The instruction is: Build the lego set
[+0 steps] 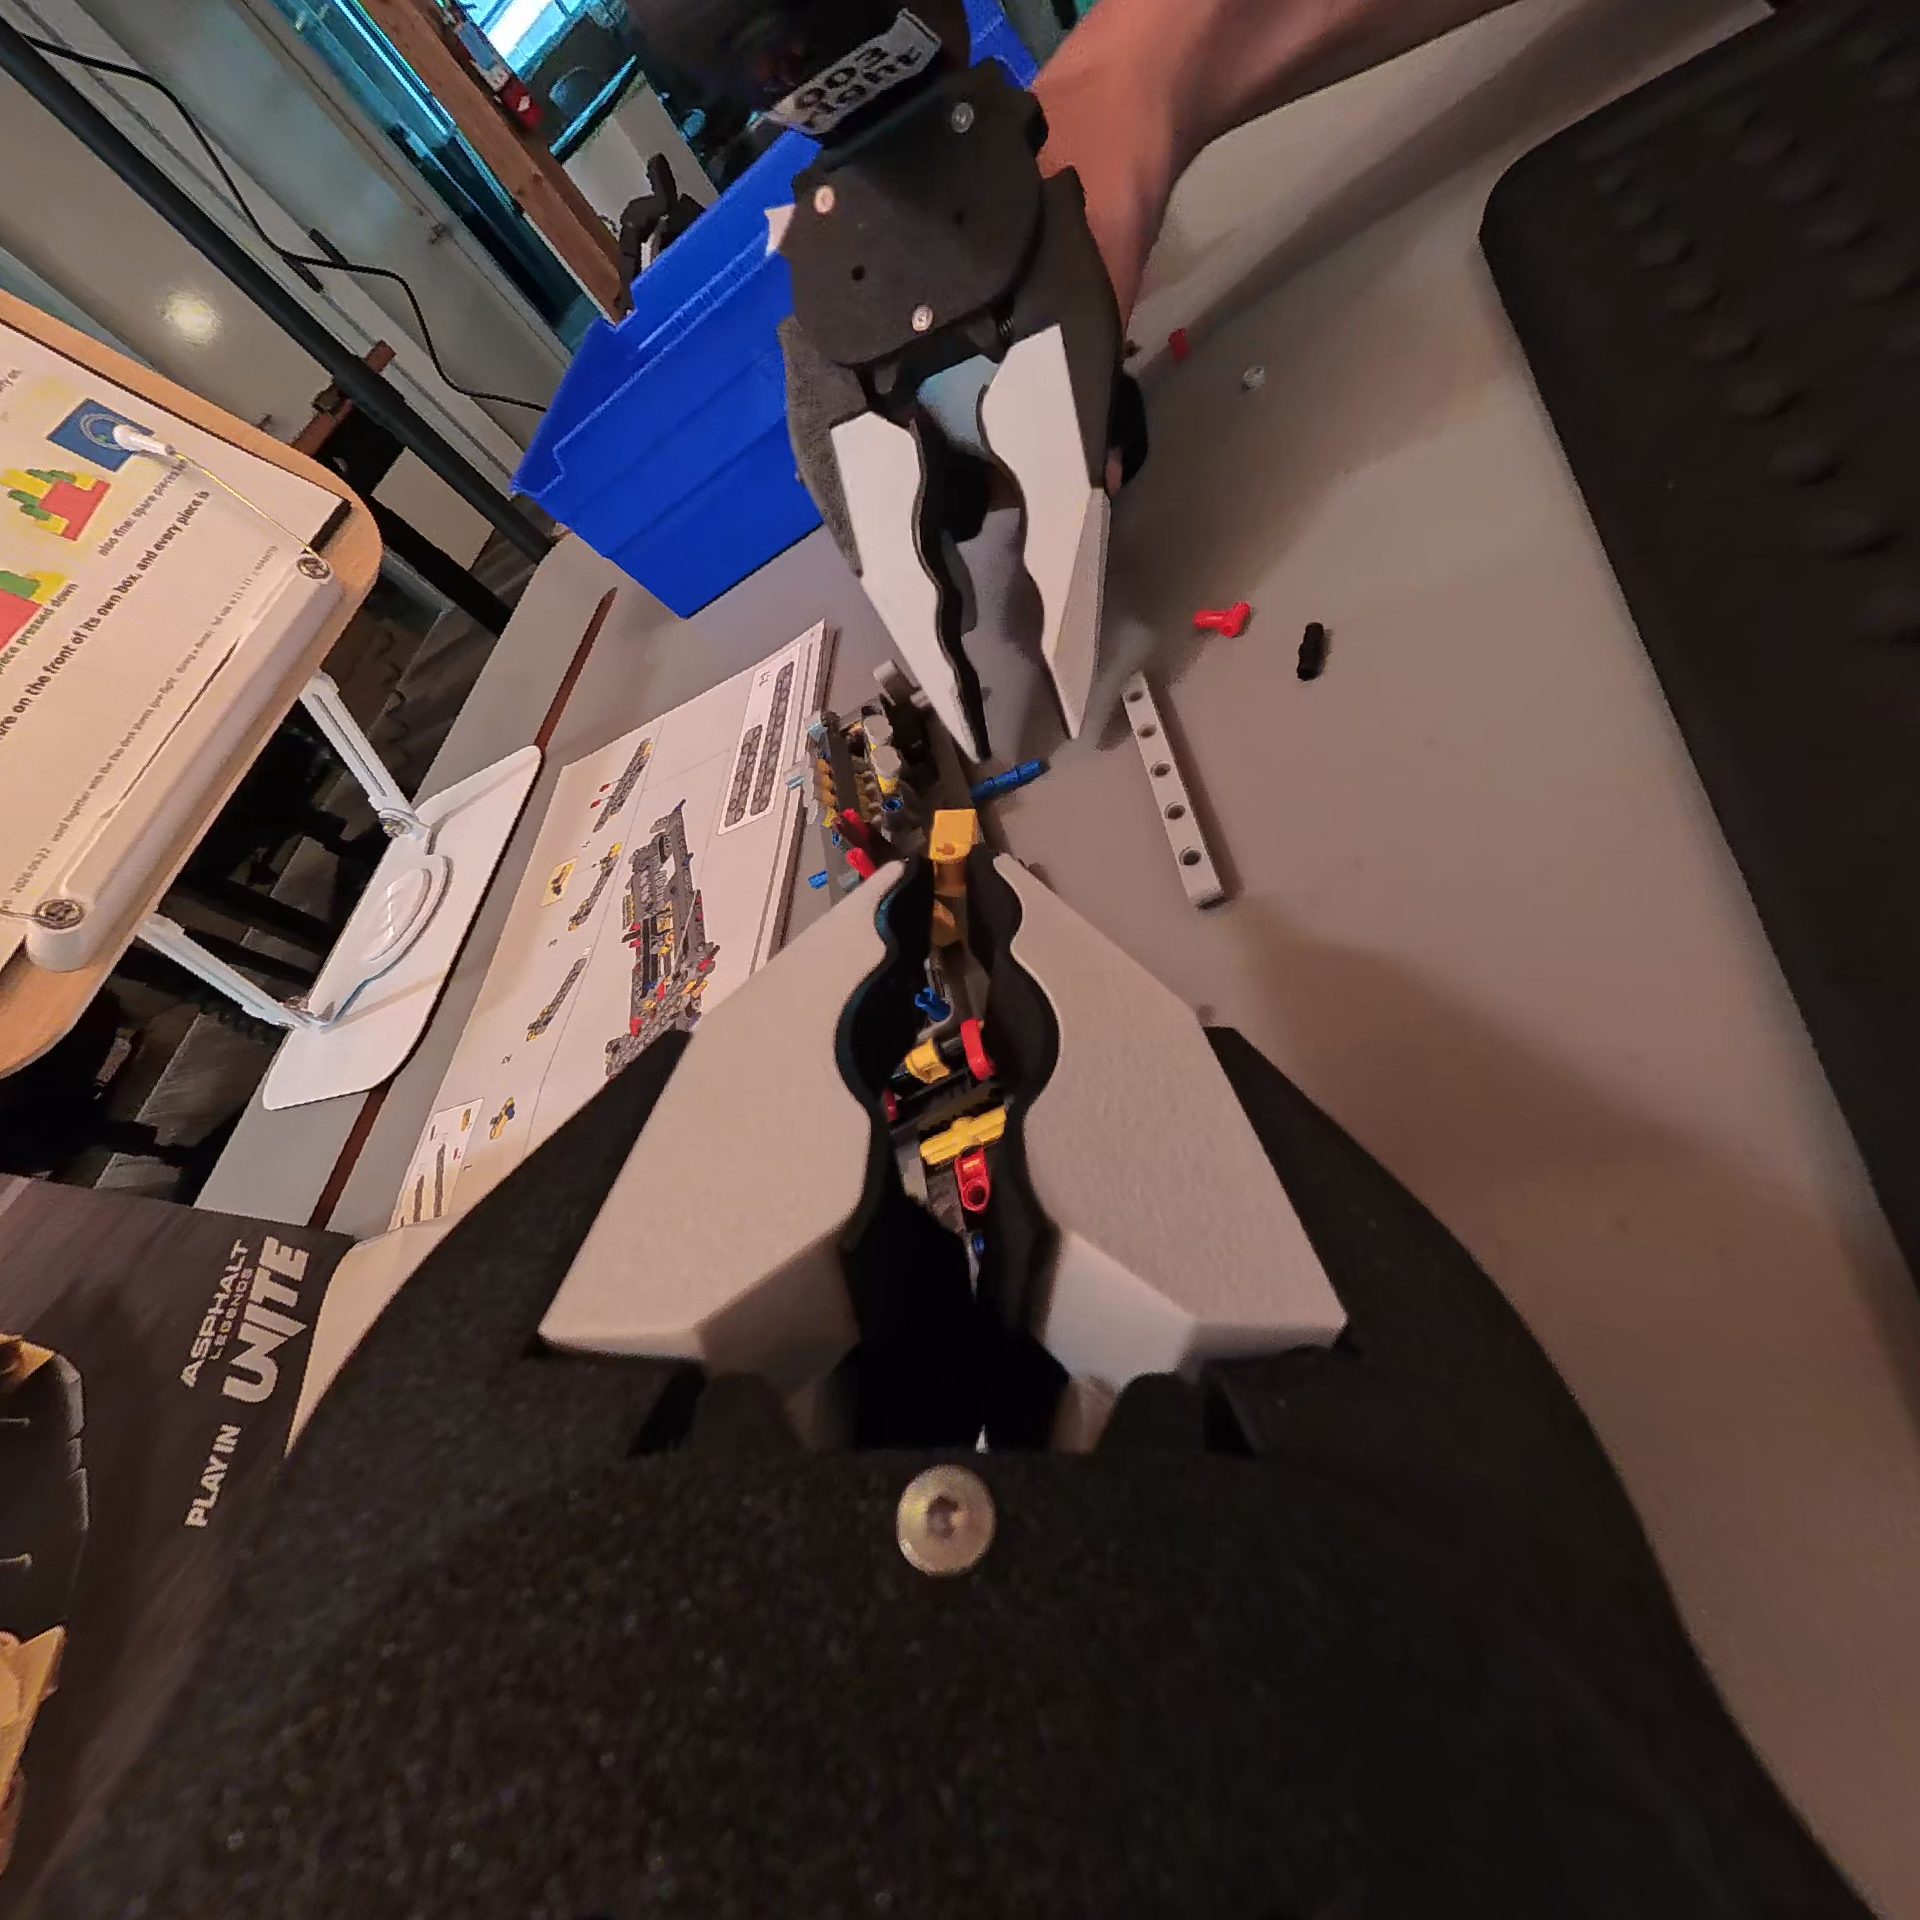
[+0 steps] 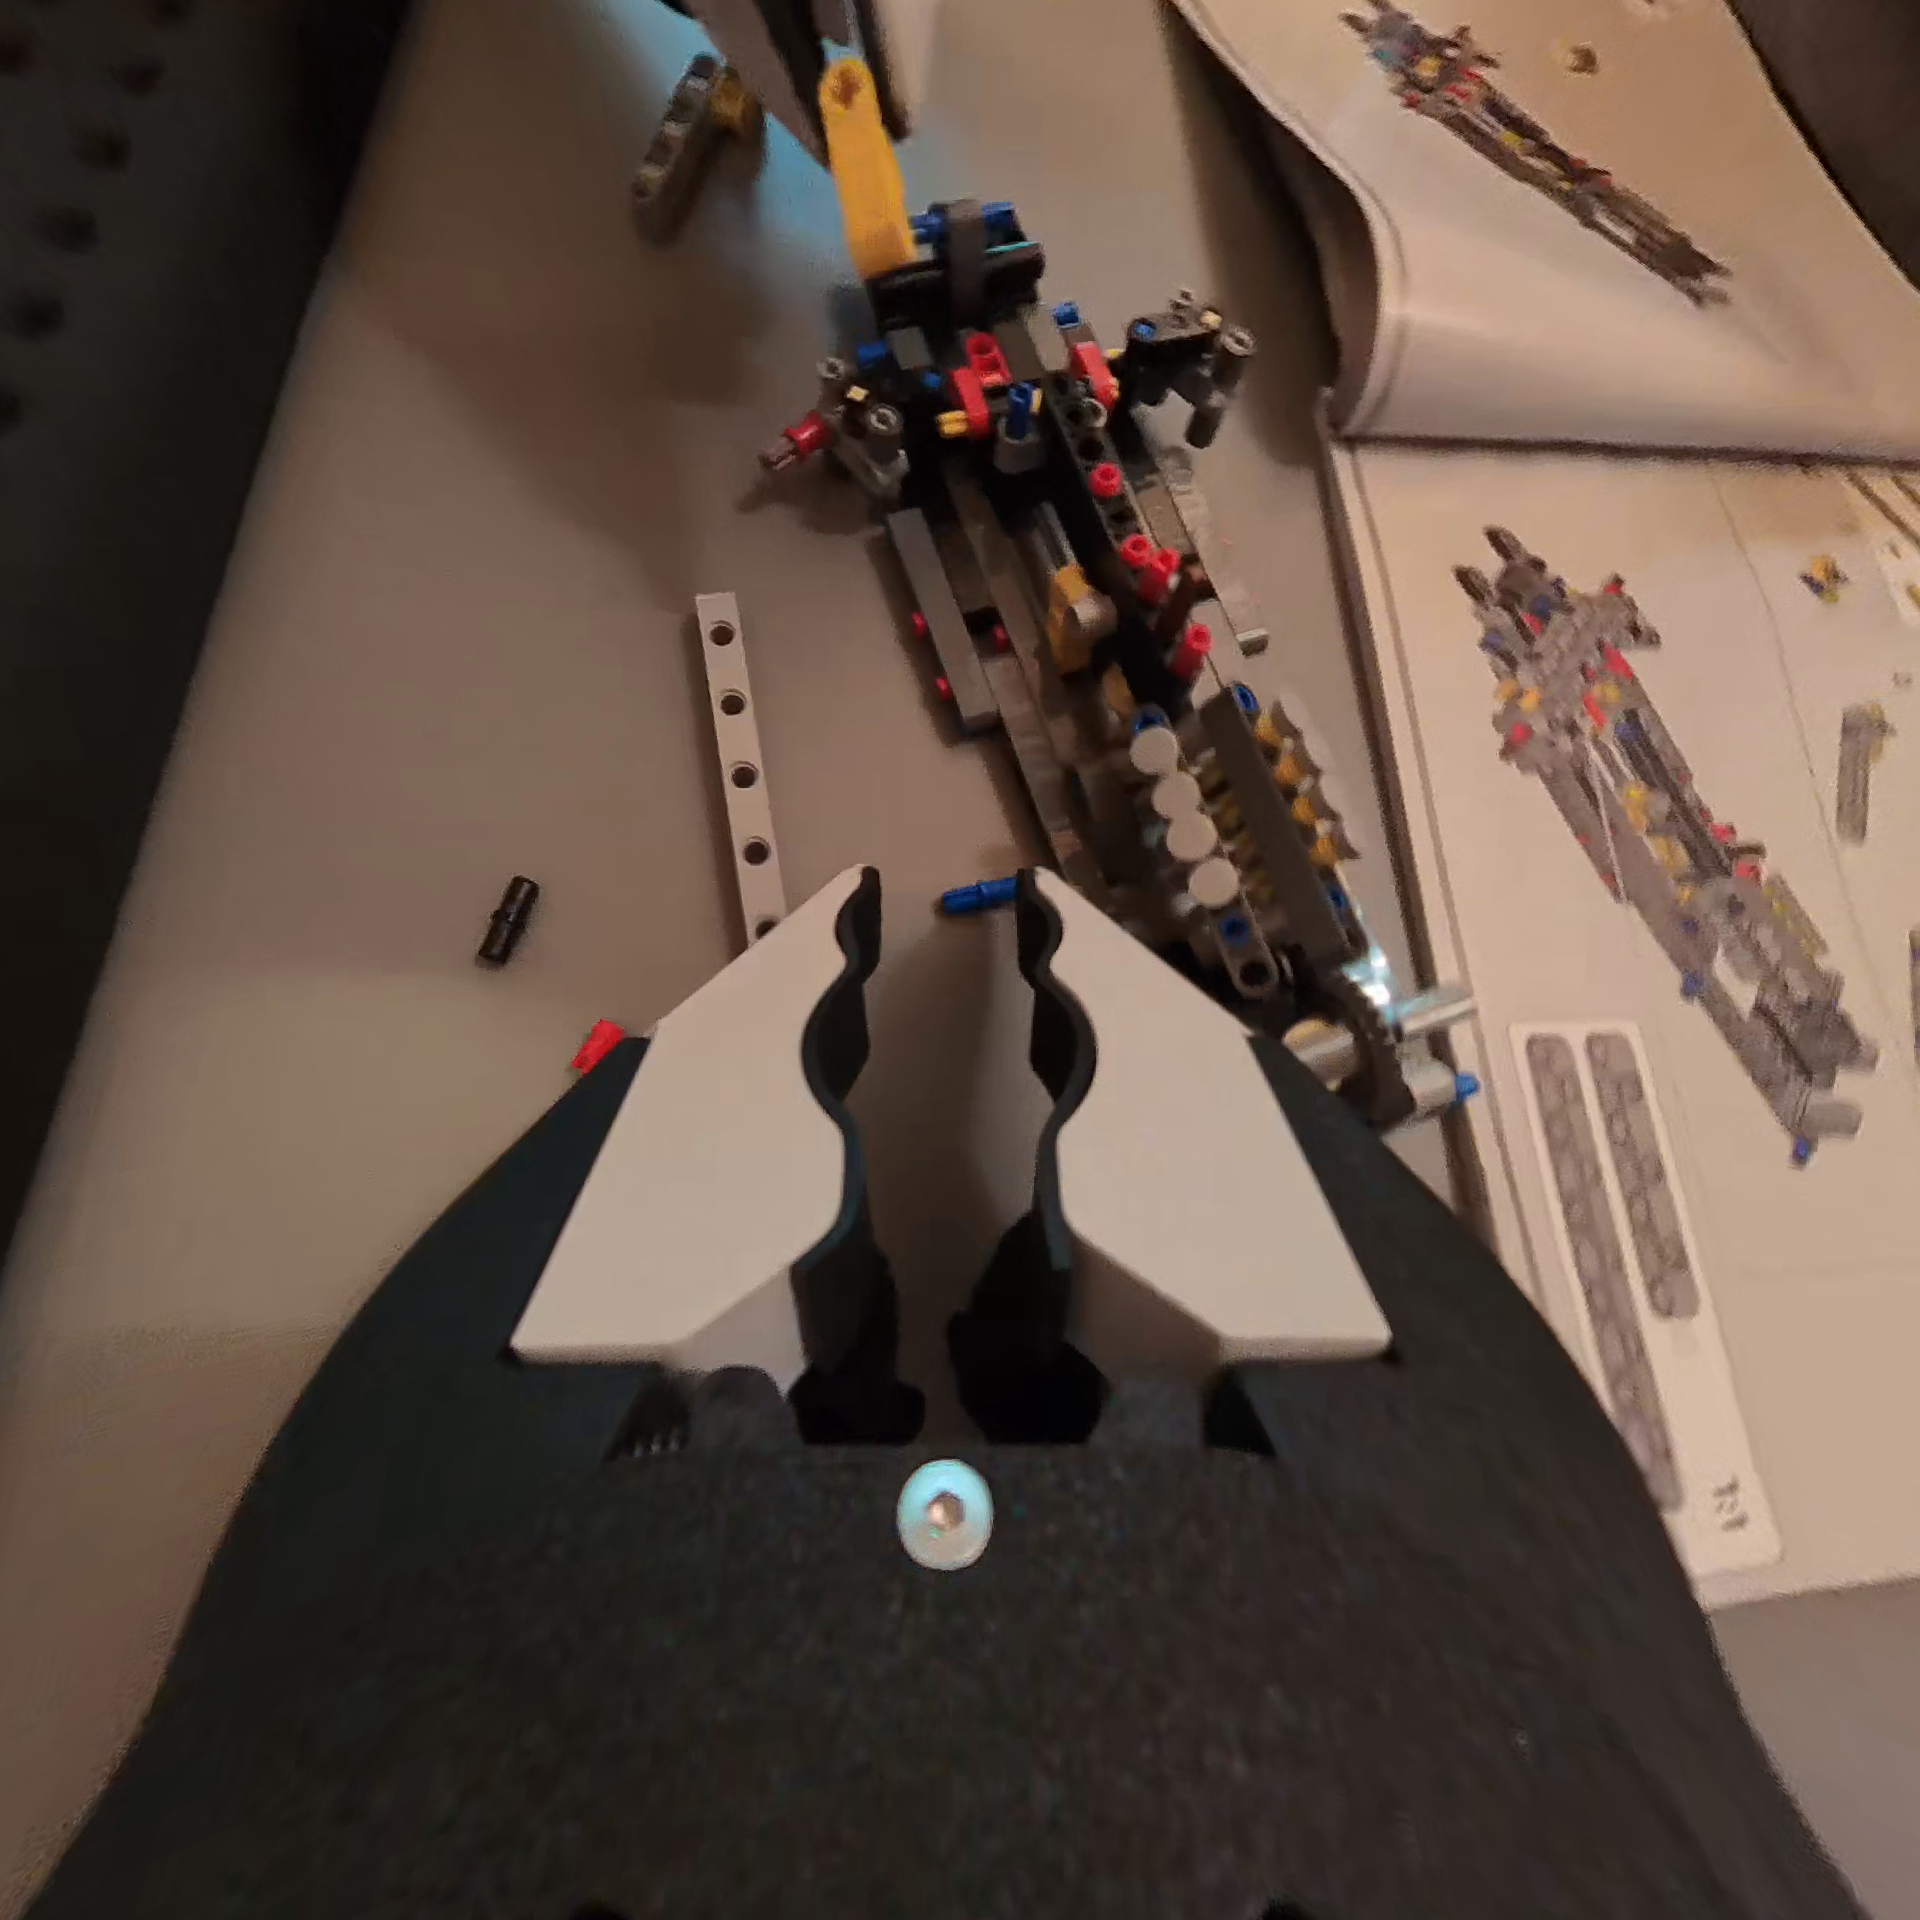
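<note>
The long grey and black lego model lies on the grey table; it also shows in the left wrist view. A yellow beam sticks up from its far end. My left gripper is shut on this yellow beam. My right gripper is open and empty, tips low over the table by the model's near end; it also shows in the left wrist view. A small blue pin lies between its fingertips and also shows in the left wrist view.
A light grey holed beam, a black pin and a red pin lie left of the model. The open instruction booklet lies on its right. A blue bin, a sheet stand and the set's box show in the left wrist view. Spacing between my two grippers at the tips: around 11 centimeters.
</note>
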Action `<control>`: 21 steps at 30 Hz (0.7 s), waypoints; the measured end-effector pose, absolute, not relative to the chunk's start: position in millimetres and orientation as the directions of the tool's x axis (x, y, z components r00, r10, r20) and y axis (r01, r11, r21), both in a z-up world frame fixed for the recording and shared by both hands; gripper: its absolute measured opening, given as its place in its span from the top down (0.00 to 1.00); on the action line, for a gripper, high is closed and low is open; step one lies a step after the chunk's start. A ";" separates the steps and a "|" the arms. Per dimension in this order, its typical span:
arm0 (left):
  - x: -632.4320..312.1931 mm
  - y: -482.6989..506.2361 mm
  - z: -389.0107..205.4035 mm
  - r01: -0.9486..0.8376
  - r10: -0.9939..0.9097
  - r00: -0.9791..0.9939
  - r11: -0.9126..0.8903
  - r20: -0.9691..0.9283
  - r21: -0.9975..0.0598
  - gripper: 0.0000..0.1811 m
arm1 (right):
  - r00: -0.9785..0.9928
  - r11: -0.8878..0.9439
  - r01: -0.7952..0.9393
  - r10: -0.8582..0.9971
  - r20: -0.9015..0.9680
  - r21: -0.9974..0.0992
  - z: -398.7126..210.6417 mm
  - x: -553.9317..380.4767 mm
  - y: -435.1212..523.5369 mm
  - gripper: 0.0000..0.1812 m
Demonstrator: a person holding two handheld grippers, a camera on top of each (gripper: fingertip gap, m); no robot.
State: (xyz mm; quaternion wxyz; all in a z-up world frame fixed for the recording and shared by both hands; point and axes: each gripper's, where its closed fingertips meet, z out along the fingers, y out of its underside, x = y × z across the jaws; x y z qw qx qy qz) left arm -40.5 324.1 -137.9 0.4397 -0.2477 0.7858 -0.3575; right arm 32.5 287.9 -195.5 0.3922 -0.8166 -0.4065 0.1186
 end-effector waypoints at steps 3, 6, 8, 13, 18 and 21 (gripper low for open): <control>-40.6 323.4 -140.2 -0.076 -0.698 -0.497 0.627 -0.516 -0.775 0.98 | 0.577 -0.331 0.633 0.805 0.141 -0.700 -198.3 24.0 292.1 0.87; -41.1 323.4 -140.9 -0.074 -0.689 -0.498 0.638 -0.526 -0.766 0.98 | 0.562 -0.336 0.649 0.816 0.132 -0.683 -200.1 21.5 297.7 0.88; -41.4 324.4 -139.8 -0.073 -0.687 -0.494 0.643 -0.533 -0.762 0.98 | 0.608 -0.403 0.644 0.786 0.114 -0.650 -201.3 25.9 301.7 0.90; -41.9 326.1 -137.6 -0.072 -0.689 -0.491 0.643 -0.534 -0.763 0.98 | 0.721 -0.579 0.574 0.693 0.020 -0.579 -198.0 24.9 296.0 0.91; -42.7 324.0 -141.5 -0.082 -0.686 -0.508 0.640 -0.520 -0.764 0.98 | 0.756 -0.637 0.558 0.655 0.009 -0.531 -207.1 18.3 292.3 0.91; -41.5 325.9 -144.6 -0.104 -0.690 -0.505 0.645 -0.518 -0.757 0.98 | 0.765 -0.659 0.565 0.643 0.017 -0.497 -207.7 16.2 293.0 0.94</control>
